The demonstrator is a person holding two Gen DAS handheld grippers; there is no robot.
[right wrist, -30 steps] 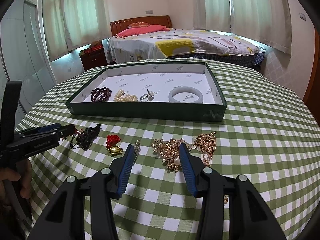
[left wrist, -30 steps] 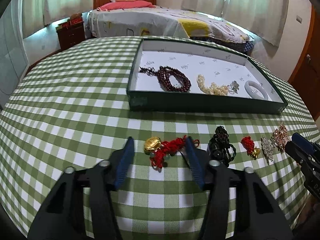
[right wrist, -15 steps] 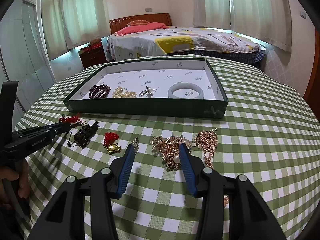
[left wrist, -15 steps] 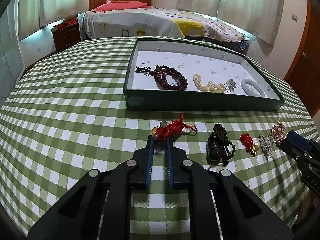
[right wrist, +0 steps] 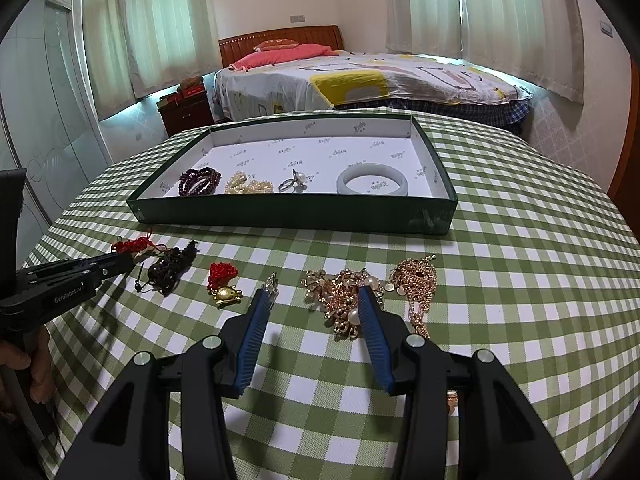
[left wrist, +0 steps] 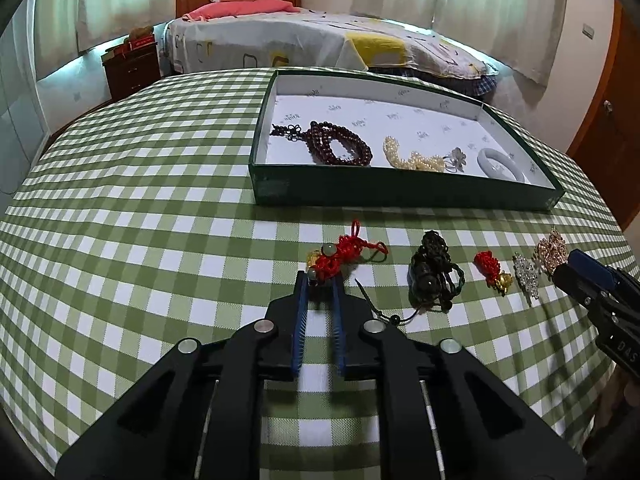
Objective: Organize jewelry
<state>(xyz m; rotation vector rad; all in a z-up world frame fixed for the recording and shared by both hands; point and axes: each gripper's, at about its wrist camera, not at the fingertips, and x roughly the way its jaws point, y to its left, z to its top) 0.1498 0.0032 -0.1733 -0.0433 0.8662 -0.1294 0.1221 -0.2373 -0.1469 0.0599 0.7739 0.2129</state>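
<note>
**Setting: home bedroom**

I am working in a bedroom. A bed with a reddish wooden headboard (right wrist: pixel 280 36), pink pillows (right wrist: pixel 280 53) and a patterned white-and-yellow bedspread (right wrist: pixel 360 80) stands behind my table. Dark wooden nightstand (right wrist: pixel 185 110) beside it. Pale sheer curtains (right wrist: pixel 160 20) cover the windows. My table wears a green-and-white checked cloth (right wrist: pixel 520 240). Orange-brown wooden door (left wrist: pixel 608 120) at right.

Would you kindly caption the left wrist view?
Left gripper shut on red knotted charm before the green jewelry tray.

Tray wall hides white bangle's (left wrist: pixel 500 162) near edge; right gripper (left wrist: pixel 576 276) cropped.
</note>
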